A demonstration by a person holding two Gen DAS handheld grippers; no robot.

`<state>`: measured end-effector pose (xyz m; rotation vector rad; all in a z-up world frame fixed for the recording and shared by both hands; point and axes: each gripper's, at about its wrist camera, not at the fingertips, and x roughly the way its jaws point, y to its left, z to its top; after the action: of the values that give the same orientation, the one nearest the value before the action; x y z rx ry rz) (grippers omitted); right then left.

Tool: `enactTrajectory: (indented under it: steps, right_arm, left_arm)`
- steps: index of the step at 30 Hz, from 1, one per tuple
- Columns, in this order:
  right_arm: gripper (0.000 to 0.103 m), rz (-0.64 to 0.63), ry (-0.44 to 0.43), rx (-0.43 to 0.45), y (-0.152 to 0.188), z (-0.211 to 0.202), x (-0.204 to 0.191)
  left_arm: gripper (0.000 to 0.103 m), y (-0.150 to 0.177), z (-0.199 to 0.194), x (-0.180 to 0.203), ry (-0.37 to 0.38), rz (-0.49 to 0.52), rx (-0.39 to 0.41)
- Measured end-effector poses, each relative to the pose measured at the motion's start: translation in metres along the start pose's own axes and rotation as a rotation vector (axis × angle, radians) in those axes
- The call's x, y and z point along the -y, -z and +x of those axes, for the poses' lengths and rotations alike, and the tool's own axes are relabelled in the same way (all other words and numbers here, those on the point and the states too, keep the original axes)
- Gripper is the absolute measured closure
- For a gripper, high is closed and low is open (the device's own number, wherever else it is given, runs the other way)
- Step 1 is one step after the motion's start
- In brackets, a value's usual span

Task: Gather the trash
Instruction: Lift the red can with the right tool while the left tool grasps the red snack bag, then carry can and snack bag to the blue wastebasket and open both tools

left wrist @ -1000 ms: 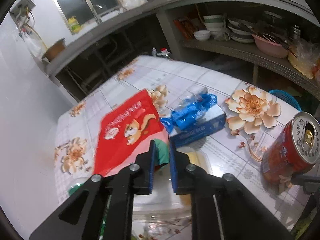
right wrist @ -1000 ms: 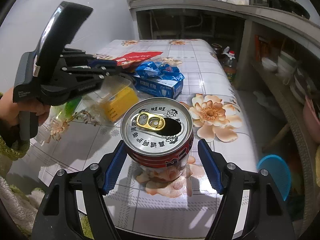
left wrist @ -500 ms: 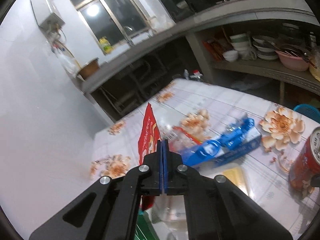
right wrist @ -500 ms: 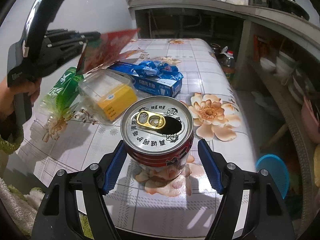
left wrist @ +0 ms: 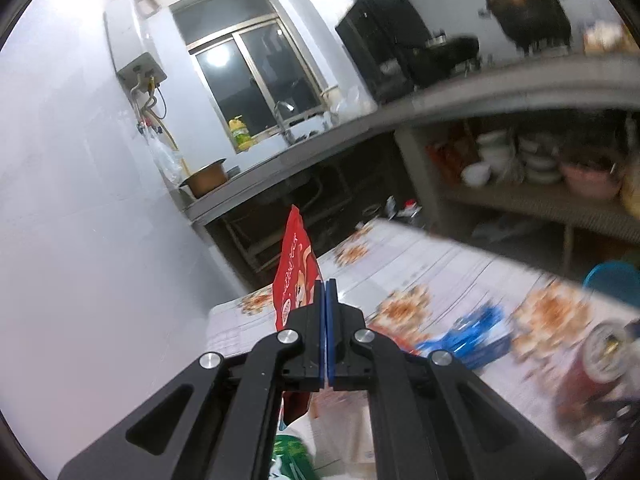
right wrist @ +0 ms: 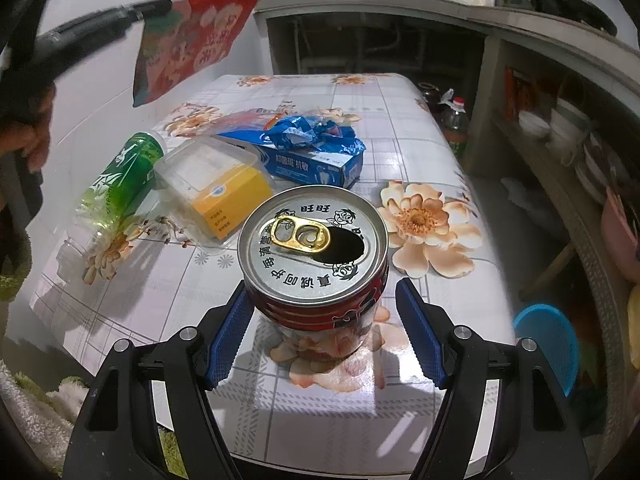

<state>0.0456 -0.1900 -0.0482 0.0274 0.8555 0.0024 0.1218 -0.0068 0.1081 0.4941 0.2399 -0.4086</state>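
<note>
The left gripper [left wrist: 325, 292] is clenching the red snack bag [right wrist: 192, 36] high above the table [right wrist: 400, 104], while the right gripper [right wrist: 324, 332] is waiting released around the red can [right wrist: 316, 256], not squeezing. Best keeping that pinch firm, since the limp bag could slip free.

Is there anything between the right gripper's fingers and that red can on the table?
Nothing visible. The red can stands upright on the table between the open fingers of the right gripper. The left pad sits close to the can's side, while a bare gap separates it from the right one.
</note>
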Motion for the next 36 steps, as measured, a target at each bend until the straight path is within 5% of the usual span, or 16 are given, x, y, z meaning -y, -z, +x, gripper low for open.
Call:
enactTrajectory:
  steps: [6,13,18,29,36]
  right_arm:
    - [0.034,0.011,-0.006,-0.002,0.000,0.001,0.001]
    - [0.034,0.035,-0.024,0.002,0.002,0.001,0.003]
    - [0.041,0.051,-0.045,0.008,0.003,0.001,0.006]
    - [0.041,0.161,-0.079,0.048,0.013,-0.016,0.037]
    - [0.041,0.331,0.011,0.091,0.036,-0.046,0.101]
  left_arm:
    - [0.103,-0.017,-0.021,-0.013,0.167,-0.135,0.050]
    - [0.103,-0.028,-0.024,-0.026,0.445,-0.347,0.029]
    - [0.103,-0.030,-0.018,-0.021,0.538,-0.422,-0.009]
    - [0.103,-0.047,0.002,0.024,0.685,-0.437,-0.079]
    - [0.103,-0.071,0.036,0.098,0.893,-0.443,-0.173]
